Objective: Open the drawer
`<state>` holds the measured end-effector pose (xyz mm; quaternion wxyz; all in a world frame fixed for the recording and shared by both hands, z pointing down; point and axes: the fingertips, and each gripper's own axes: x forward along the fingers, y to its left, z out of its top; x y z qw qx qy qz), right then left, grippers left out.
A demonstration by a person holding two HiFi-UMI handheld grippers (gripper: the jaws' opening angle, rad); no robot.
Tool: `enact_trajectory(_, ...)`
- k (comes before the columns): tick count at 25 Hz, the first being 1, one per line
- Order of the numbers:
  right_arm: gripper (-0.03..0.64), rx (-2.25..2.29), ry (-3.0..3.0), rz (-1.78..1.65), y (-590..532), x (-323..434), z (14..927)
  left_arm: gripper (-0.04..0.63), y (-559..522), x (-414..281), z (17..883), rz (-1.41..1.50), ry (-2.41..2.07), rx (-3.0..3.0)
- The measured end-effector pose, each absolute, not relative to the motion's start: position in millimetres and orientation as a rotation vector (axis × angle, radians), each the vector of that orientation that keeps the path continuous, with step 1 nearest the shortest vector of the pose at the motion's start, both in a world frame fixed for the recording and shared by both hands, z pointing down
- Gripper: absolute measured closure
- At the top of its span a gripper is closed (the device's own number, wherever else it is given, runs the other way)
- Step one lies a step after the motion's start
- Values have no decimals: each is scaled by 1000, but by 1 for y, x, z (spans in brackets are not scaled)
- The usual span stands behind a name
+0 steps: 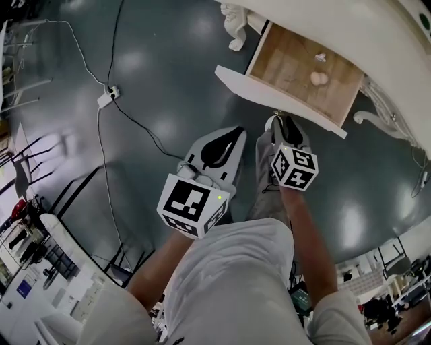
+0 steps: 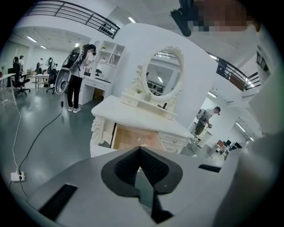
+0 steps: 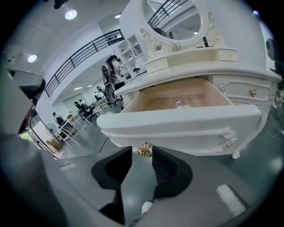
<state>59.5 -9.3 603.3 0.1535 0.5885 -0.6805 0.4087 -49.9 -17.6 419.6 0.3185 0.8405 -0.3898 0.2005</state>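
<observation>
The white dressing table's wide drawer stands pulled out, its pale wooden inside showing. A small brass knob sits on the drawer's white front panel. My right gripper is right at that knob, which lies between the tips. A little gap shows on the left side, so the pads do not clamp it. In the head view the right gripper points at the drawer front. My left gripper hangs beside it, short of the drawer, with its jaws closed on nothing.
Two small pale objects lie in the drawer. An oval mirror tops the table. A black cable and white power strip cross the dark floor to the left. A person stands far off by shelves. My own legs fill the lower head view.
</observation>
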Motion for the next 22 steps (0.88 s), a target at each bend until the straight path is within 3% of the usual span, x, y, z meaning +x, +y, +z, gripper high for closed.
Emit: enact_trajectory(22,469,1547,-2245,1013,-1,64,466,586,-9,-65,360,460,-1050,2276)
